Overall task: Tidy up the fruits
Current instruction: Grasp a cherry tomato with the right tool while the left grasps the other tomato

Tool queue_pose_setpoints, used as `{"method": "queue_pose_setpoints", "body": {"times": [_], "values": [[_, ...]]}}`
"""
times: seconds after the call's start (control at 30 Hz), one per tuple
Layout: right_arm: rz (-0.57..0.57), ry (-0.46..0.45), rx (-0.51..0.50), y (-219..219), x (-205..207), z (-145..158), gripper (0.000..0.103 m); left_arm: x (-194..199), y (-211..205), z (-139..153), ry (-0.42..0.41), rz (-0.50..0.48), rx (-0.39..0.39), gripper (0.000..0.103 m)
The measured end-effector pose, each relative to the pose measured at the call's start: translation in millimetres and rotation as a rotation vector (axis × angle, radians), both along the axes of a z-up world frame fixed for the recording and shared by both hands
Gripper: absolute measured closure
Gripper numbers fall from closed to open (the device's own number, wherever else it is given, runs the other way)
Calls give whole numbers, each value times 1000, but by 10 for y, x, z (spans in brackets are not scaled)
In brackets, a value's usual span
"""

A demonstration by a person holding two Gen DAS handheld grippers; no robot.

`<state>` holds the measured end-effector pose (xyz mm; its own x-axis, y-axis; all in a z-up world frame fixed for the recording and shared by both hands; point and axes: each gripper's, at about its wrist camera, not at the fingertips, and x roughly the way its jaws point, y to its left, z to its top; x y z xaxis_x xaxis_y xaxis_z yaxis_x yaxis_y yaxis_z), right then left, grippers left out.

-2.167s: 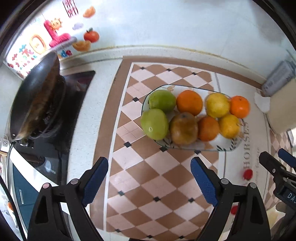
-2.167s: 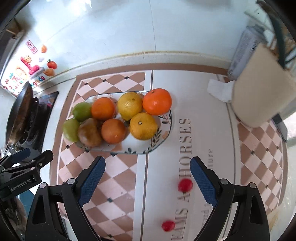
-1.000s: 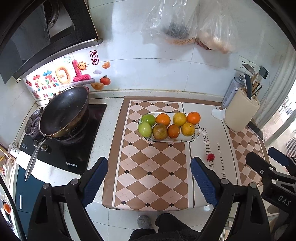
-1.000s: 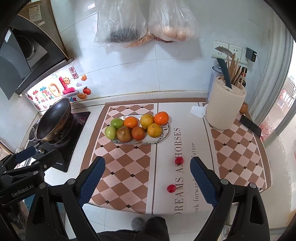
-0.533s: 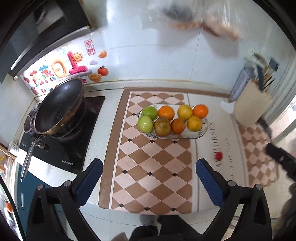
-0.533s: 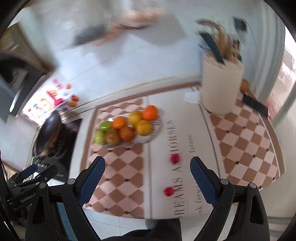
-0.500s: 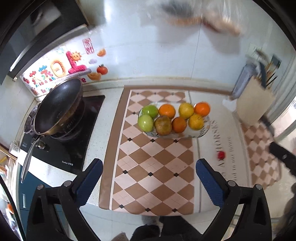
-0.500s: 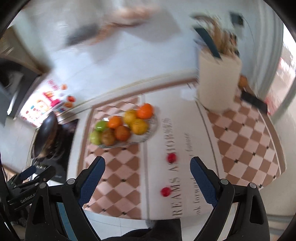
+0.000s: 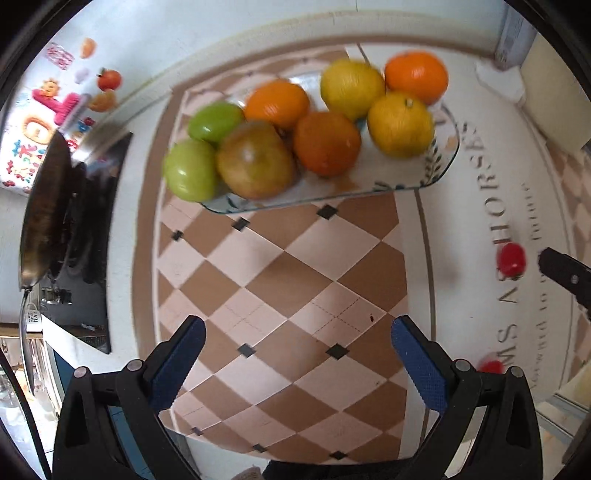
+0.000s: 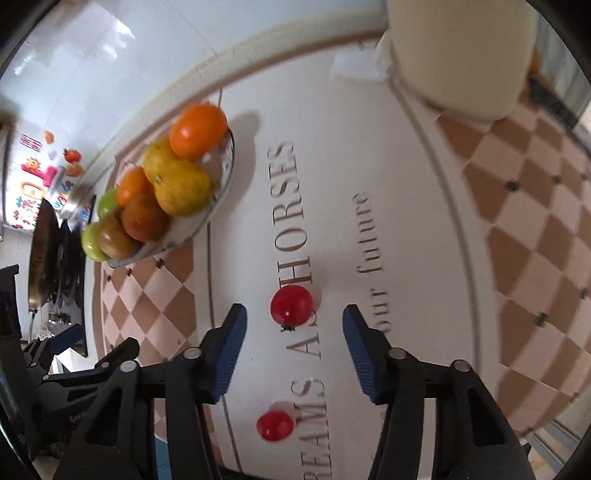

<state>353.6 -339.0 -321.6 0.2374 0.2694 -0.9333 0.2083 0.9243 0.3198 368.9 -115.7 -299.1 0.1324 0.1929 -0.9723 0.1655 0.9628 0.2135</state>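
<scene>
Fruit fills the glass dish (image 9: pixel 439 173); both grippers (image 9: pixel 297 354) (image 10: pixel 291 328) are spread wide, grasping nothing.

A home kitchen: at the left of the frame a dark wok (image 9: pixel 44 214) sits on a black cooktop (image 9: pixel 92 266), with colourful stickers (image 9: pixel 48 110) on the white tiled wall (image 9: pixel 207 26) behind and a checkered mat (image 9: pixel 280 280) covering the desk.

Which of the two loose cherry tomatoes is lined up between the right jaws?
The farther cherry tomato, on the mat's lettering; the nearer cherry tomato lies lower left.
</scene>
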Motion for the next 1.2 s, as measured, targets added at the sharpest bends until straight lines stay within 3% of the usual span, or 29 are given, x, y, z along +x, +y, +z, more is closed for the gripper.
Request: {"method": "queue_pose_setpoints", "body": {"times": [0.07, 0.13, 0.2, 0.4, 0.5, 0.6, 0.8, 0.87, 1.03, 1.2], "values": [[11, 26, 16, 70, 64, -148, 50, 27, -41, -91, 25, -9, 12, 0], [30, 37, 33, 119, 106, -275, 64, 29, -83, -161, 51, -19, 19, 0], [37, 37, 45, 129, 107, -342, 71, 42, -139, -209, 73, -28, 12, 0], [9, 3, 23, -30, -154, -217, 71, -57, -401, -237, 145, -79, -102, 0], [-30, 3, 24, -194, -394, -116, 71, -173, -619, -265, 213, -129, -208, 0], [-79, 11, 13, -370, -634, -57, 71, -321, -891, -310, 257, -210, -259, 4], [-167, 42, 11, -637, -975, -76, 71, -522, -1221, -408, 319, -302, -291, 26], [-184, 46, 15, -713, -1049, -83, 71, -570, -1301, -442, 329, -324, -295, 44], [-190, 38, 14, -717, -1096, -53, 71, -599, -1493, -438, 298, -379, -275, 74], [-169, 13, 14, -667, -1008, 43, 71, -561, -1475, -384, 275, -363, -285, 79]]}}
